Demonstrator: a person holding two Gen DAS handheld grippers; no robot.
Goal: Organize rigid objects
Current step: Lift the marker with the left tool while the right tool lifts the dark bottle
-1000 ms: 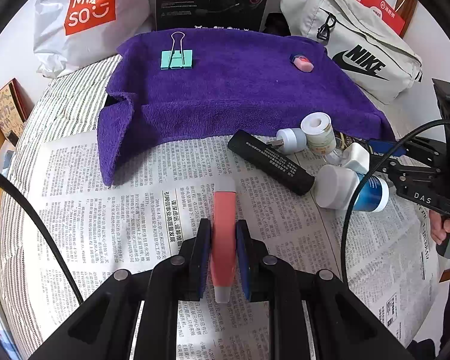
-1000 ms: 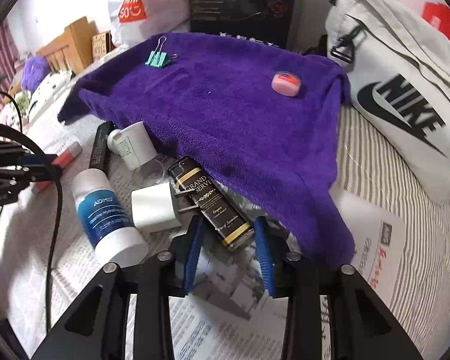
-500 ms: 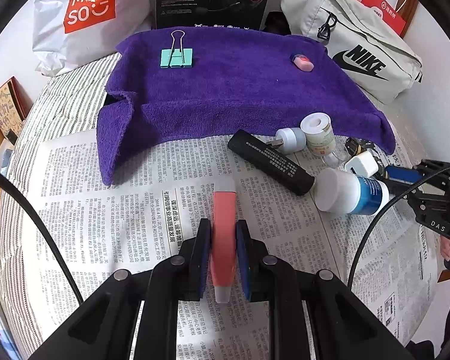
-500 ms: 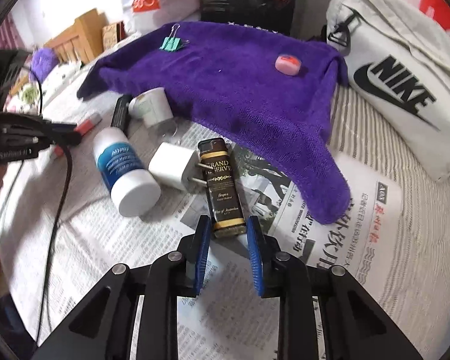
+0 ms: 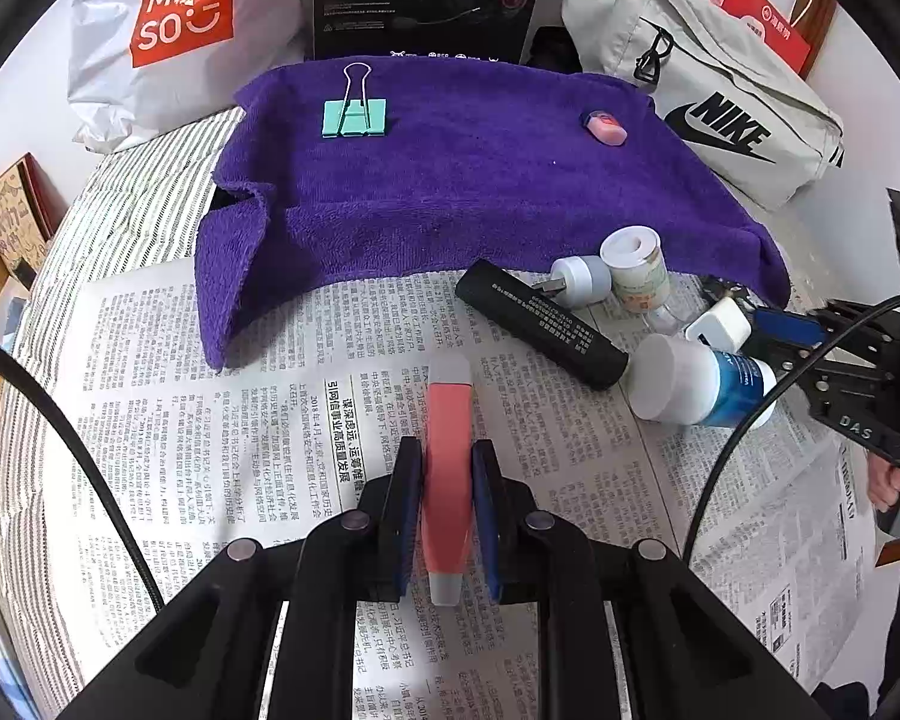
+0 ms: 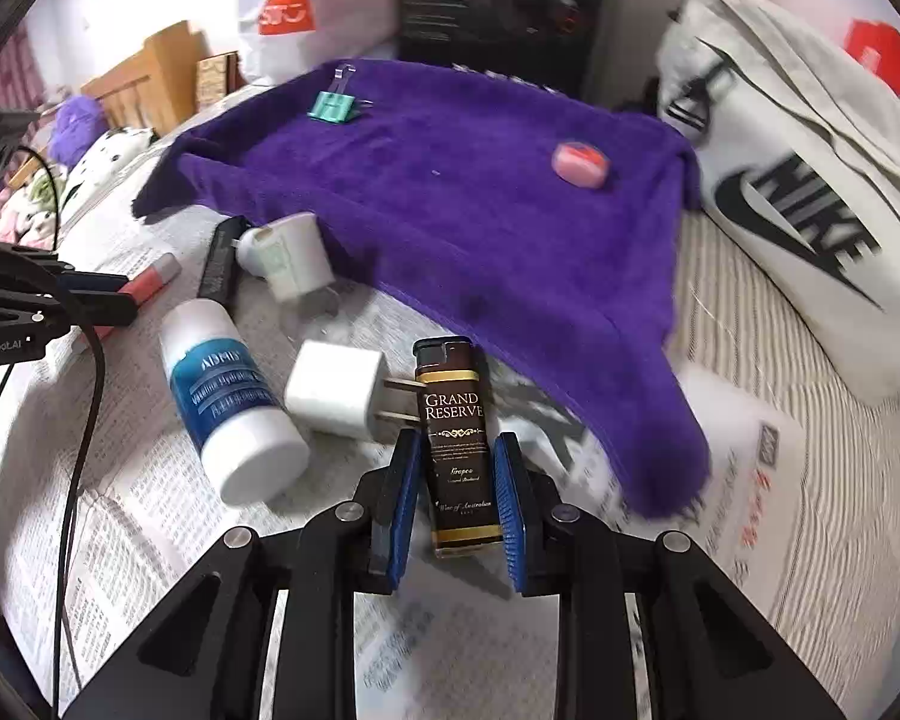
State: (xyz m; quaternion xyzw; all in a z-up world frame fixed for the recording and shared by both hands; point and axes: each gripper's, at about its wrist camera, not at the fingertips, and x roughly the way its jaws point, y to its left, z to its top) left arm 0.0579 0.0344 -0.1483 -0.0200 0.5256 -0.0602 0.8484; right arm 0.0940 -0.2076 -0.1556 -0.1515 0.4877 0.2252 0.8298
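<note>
Left wrist view: the left tongs [image 5: 447, 504] stay clenched on the pink tube [image 5: 447, 468] at 6 o'clock. Right wrist view: the right tongs [image 6: 459, 501], just closing, now grasp the lighter [image 6: 459, 450] at 6 o'clock, ready to lift toward the purple towel [image 6: 462, 192].

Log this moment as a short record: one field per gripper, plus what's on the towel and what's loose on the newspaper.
left gripper: shut on the pink tube, over the newspaper
right gripper: jaws have just been closing; shut on the dark lighter
purple towel: holds a green binder clip and a pink eraser, apart
loose on newspaper: blue-labelled white bottle, white charger plug, black stick, small white jar
</note>
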